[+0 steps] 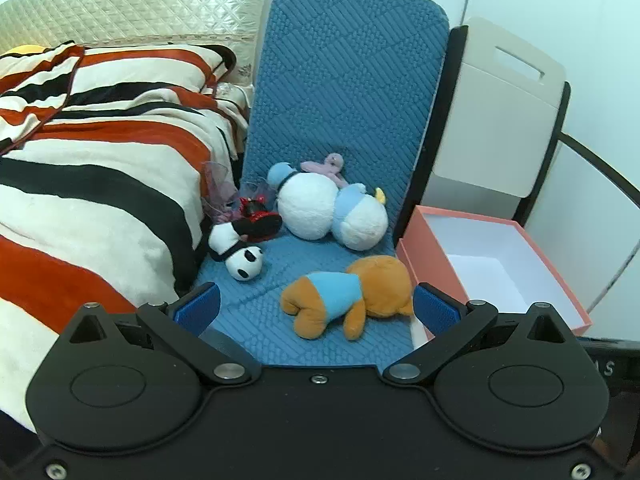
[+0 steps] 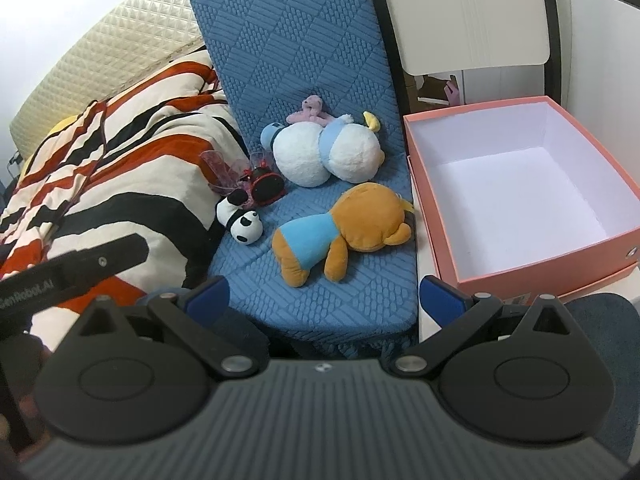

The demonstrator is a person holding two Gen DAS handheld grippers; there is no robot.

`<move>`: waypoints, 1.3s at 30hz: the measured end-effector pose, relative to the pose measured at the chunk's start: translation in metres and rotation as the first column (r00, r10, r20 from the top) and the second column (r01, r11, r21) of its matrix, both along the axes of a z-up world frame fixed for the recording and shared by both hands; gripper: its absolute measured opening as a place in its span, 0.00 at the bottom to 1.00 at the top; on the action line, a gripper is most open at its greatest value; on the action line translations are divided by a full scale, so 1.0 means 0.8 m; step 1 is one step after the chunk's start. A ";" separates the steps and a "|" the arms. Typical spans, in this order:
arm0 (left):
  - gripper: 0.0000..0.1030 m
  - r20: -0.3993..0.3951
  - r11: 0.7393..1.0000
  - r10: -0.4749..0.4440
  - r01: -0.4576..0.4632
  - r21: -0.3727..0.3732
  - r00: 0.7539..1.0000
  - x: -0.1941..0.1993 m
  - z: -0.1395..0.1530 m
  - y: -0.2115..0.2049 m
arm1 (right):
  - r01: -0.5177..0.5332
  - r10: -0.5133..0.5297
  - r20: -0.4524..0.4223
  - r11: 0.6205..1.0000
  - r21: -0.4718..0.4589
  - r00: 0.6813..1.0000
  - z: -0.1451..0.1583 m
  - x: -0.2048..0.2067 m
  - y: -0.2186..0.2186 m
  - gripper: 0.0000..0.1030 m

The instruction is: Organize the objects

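Both pairs of tongs stand wide apart and hold nothing: the left tongs [image 1: 316, 308] hover at 6 o'clock over the blue quilted cushion [image 1: 352, 80], the right tongs [image 2: 324, 300] likewise at 6 o'clock in their own view. On the cushion lie the soft toys: an orange bear in a light blue shirt [image 2: 340, 232], face down and nearest, touching the cushion's 3 o'clock edge; a small panda [image 2: 240, 222] at its 9 o'clock; a large white-and-blue plush [image 2: 324, 152] at 12 o'clock; a small pink toy [image 2: 312, 110] behind that. The open pink box [image 2: 424, 184], white inside, sits just beside the cushion at 3 o'clock. A striped blanket [image 1: 100, 160] lies at 9 o'clock.
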State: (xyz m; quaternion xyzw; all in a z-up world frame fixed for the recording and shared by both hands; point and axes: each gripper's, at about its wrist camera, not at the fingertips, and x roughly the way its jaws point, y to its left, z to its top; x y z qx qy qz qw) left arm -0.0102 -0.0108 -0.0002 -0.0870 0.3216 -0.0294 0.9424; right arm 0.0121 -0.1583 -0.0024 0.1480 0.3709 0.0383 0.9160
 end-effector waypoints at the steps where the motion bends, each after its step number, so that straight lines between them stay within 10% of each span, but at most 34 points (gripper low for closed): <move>1: 1.00 -0.007 1.000 0.006 -0.006 -0.008 1.000 0.000 -0.002 0.000 | 0.000 0.000 0.001 1.000 -0.003 1.000 0.000 0.000 0.000 1.00; 39: 1.00 -0.025 0.999 -0.029 0.030 0.019 0.999 0.032 -0.033 -0.020 | 0.032 -0.030 -0.060 0.999 0.038 0.998 -0.052 0.011 -0.008 0.98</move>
